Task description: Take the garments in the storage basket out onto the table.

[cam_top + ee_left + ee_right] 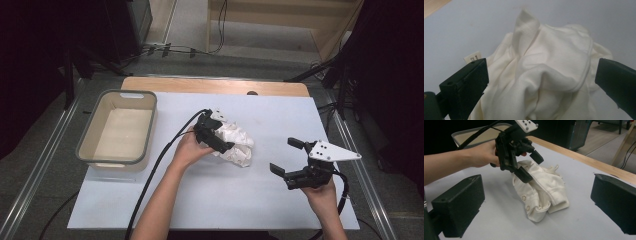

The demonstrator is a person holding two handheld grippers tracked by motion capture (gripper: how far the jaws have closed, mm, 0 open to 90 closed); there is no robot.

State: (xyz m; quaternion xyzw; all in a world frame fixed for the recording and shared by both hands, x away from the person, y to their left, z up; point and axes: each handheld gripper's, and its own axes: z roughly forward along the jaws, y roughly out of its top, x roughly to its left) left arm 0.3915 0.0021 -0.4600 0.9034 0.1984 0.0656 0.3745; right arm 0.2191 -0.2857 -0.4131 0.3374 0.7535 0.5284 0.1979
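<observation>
Left gripper (pixel 218 134) jaws spread wide over crumpled white garment (pixel 235 141), right gripper (pixel 286 157) gaping empty, grey bin (pixel 86 135) empty.

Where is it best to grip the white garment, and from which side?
Probably the raised fold on top of the garment, from above: it stands up as a thin ridge that the open left gripper, already over it, could close on.

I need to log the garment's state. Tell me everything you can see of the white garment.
The white garment is a small cream knit piece, bunched in a crumpled heap on the pale table cover. It has stitched hems, snap buttons along one edge and a small label. The left gripper is over it, jaws spread open around the folds.
</observation>
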